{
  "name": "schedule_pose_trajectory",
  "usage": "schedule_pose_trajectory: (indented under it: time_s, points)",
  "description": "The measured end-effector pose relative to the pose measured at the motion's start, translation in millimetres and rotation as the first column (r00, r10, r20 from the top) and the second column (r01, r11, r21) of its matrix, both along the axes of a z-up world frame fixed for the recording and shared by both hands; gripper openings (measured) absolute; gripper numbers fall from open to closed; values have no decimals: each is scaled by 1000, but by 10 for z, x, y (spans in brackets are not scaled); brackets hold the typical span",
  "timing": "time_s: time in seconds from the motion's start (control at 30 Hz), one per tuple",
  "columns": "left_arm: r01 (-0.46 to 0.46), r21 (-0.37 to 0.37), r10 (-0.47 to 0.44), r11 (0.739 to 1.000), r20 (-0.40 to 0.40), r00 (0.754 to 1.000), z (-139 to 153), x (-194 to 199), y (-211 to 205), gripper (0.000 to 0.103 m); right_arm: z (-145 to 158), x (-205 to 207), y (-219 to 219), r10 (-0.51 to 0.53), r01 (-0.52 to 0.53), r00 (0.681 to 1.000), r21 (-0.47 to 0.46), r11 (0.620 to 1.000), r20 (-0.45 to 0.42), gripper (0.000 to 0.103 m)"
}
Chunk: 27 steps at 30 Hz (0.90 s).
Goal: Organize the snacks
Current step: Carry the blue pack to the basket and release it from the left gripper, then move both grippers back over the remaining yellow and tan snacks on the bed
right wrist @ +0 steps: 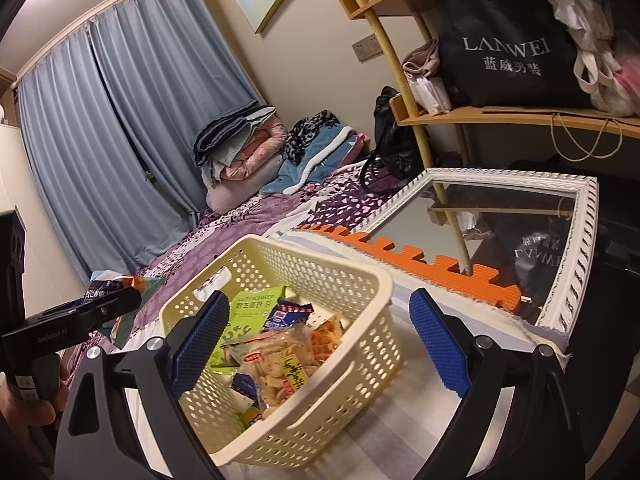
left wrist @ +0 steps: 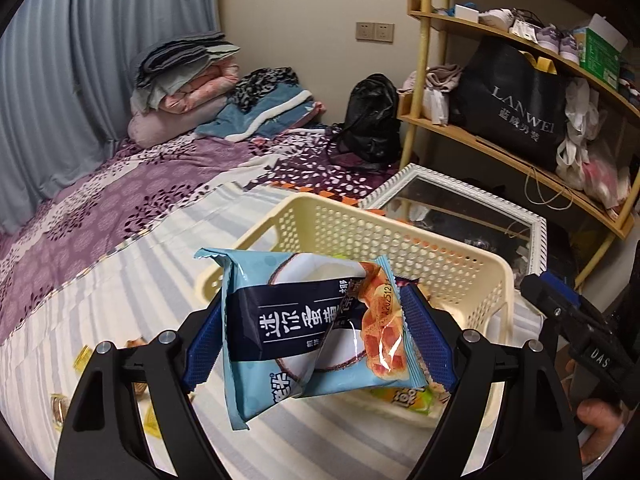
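My left gripper [left wrist: 316, 344] is shut on a crumpled light-blue snack packet [left wrist: 280, 320] with a dark band and an orange picture, held across its width between the blue pads. It hangs over the bed at the left side of a cream perforated basket [left wrist: 360, 216]. In the right wrist view the left gripper [right wrist: 108, 308] and its packet [right wrist: 116, 284] are left of the basket [right wrist: 320, 256]. My right gripper [right wrist: 320, 344] stands open and empty over the basket's near side. Inside lie a cracker bag [right wrist: 276, 364], a green seaweed pack [right wrist: 248, 308] and a blue packet [right wrist: 288, 316].
Small wrapped candies [left wrist: 60, 408] lie loose on the striped sheet at the left. A white-framed mirror [right wrist: 580, 240] and an orange foam mat [right wrist: 420, 264] lie behind the basket. A wooden shelf [left wrist: 500, 152] with a black bag stands to the right. Folded blankets [left wrist: 188, 76] are piled at the bed's far end.
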<state>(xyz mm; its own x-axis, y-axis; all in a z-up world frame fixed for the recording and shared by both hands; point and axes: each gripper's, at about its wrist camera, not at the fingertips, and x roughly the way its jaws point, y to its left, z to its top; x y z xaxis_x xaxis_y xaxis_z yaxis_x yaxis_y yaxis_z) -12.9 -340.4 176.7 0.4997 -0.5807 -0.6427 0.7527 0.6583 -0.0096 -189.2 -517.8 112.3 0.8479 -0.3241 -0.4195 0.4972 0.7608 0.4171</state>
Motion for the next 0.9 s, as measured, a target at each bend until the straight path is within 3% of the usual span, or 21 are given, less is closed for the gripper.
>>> schedule_pose_trajectory:
  time_s: [0.2,0.3,0.57,0.9]
  points:
    - [41,-5,-41,999,-24,999,-49,1,-212,86,-32,-18,-52,-10,10,1000,8,1000,-8,91]
    - [51,-7,-52,999,-42,998,-77,17,-244,95,-39,-10,-50,-8,9,1000,9,1000,-11,91]
    - [-38,27,39,999,-15,999,-76,134,-139,100,-35,47,-15,-11,12,1000,10,1000,-20,96]
    - [-156,3,156,988,15,988,-10,254,293,100,86,130,162,16,-17,999,-24,1000,-32,98]
